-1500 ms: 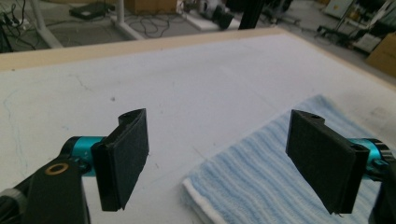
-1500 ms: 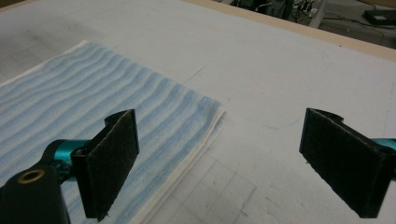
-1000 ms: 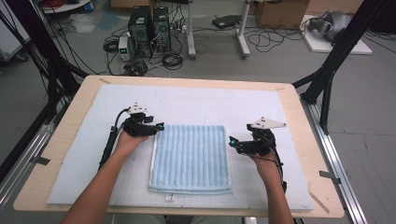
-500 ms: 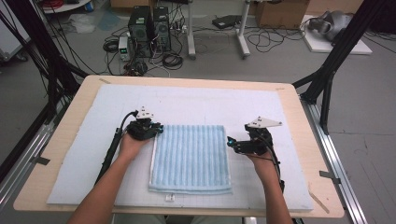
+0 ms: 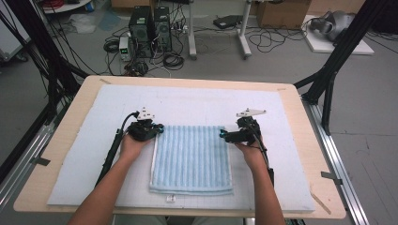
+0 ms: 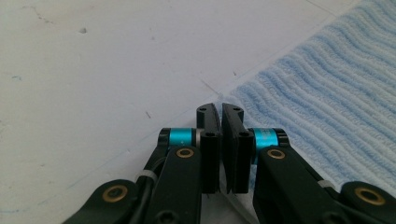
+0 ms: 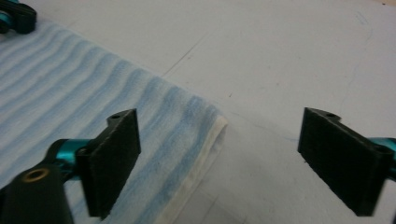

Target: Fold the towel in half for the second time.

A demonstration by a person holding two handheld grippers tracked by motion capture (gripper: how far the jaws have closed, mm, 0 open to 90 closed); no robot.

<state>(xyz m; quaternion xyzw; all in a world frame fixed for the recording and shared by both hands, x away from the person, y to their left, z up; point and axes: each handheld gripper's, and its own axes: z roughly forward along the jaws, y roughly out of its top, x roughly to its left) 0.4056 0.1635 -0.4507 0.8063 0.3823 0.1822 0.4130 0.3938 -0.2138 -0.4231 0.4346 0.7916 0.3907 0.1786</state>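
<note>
High view: folded blue striped towel (image 5: 191,159) lies flat at centre of white foam mat (image 5: 84,164), near person's edge of wooden table (image 5: 300,108). Left gripper (image 5: 157,130) at towel's 11 o'clock corner, right gripper (image 5: 223,136) at 1 o'clock corner; probably paired for lifting far edge.

Left gripper view: jaws clenched, towel's far-left corner (image 6: 233,95) just beyond the tips; whether cloth is pinched, cannot tell.

Right gripper view: jaws wide, just been narrowing, straddling towel corner (image 7: 212,123), not yet pressing.

Blue striped towel (image 5: 191,158) flat on white mat (image 5: 187,105), left tongs (image 5: 158,131) and right tongs (image 5: 222,135) at its far corners
</note>
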